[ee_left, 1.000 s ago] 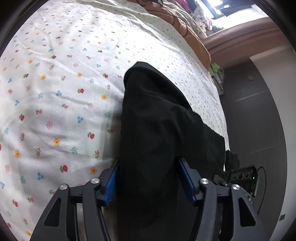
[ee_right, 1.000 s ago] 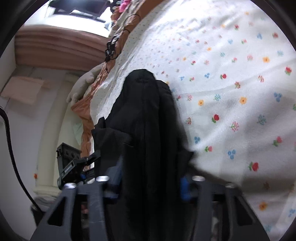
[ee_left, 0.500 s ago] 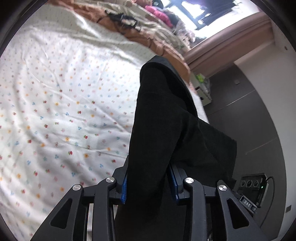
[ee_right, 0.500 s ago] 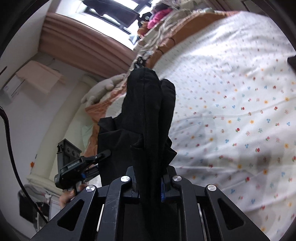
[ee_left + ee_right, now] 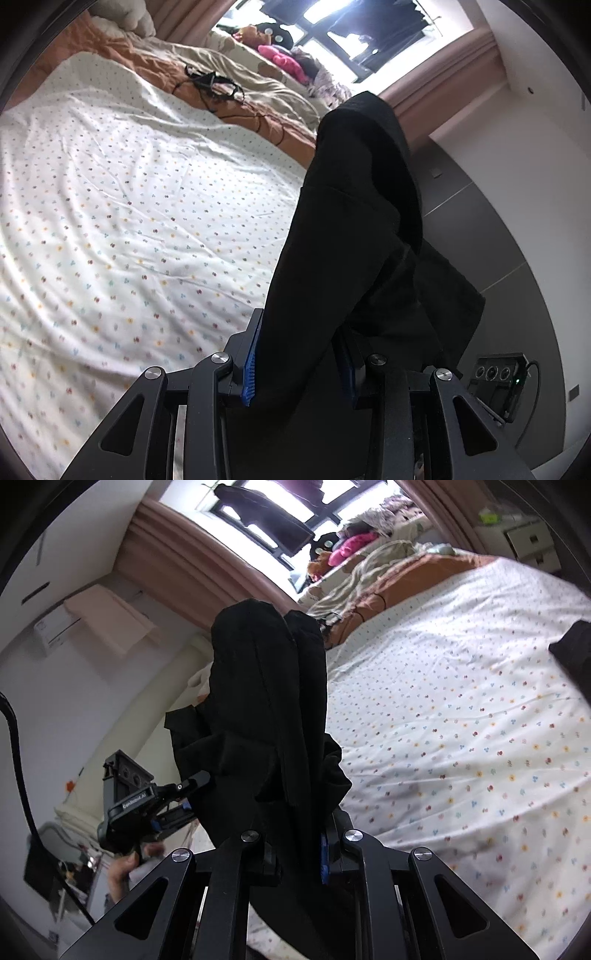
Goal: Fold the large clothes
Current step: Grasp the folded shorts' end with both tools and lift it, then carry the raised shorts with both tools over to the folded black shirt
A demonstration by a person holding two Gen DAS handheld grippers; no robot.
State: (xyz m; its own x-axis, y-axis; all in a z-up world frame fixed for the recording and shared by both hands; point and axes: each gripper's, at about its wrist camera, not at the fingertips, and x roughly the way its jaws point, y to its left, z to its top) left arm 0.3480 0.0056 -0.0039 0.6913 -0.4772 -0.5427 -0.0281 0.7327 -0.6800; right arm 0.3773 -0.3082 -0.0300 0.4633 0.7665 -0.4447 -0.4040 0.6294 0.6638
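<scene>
With both the left tongs (image 5: 299,363) and the right tongs (image 5: 295,843) clenched on the bunched black garment (image 5: 354,236) held above the floral bed sheet (image 5: 129,221), an uneven hold could let thick folds slip out and drop crumpled.

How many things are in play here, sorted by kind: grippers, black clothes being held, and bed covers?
Grippers: 2, the left gripper and the right gripper
Black garments held: 1, the black garment, clamped by both grippers
Bed covers: 2, the floral sheet and the orange quilt
Total: 5
</scene>
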